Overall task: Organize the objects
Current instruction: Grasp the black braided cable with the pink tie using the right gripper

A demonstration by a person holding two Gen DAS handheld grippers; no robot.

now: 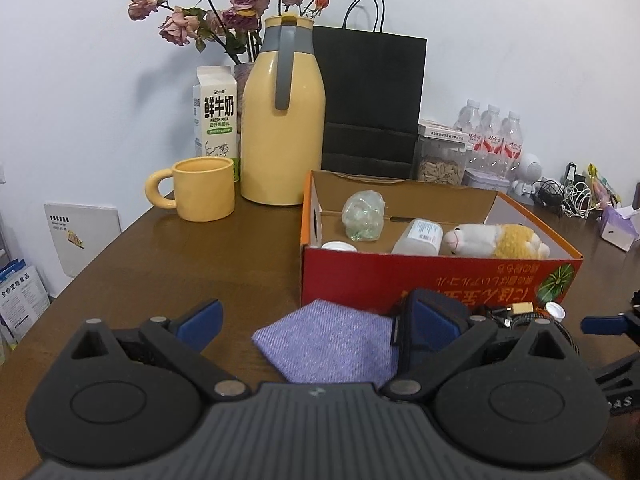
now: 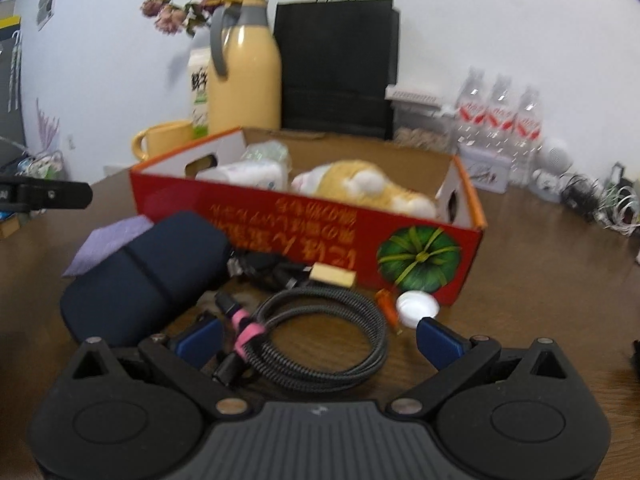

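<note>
left gripper (image 1: 316, 326): jaws wide apart, holding nothing, above the purple cloth (image 1: 328, 346).
right gripper (image 2: 318, 340): jaws wide apart, empty, the coiled cable (image 2: 320, 336) lies between its fingers.
dark blue case (image 2: 140, 276): on the table (image 2: 540, 280), beside the cable, partly over the cloth.
white cap (image 2: 416, 306): just before the box.
red box (image 2: 304, 220): holds a plush toy (image 2: 364, 188), a bottle (image 1: 418, 236) and a clear wrapped item (image 1: 363, 216).
yellow jug (image 1: 282, 120): behind the box, next to a mug (image 1: 200, 188).
</note>
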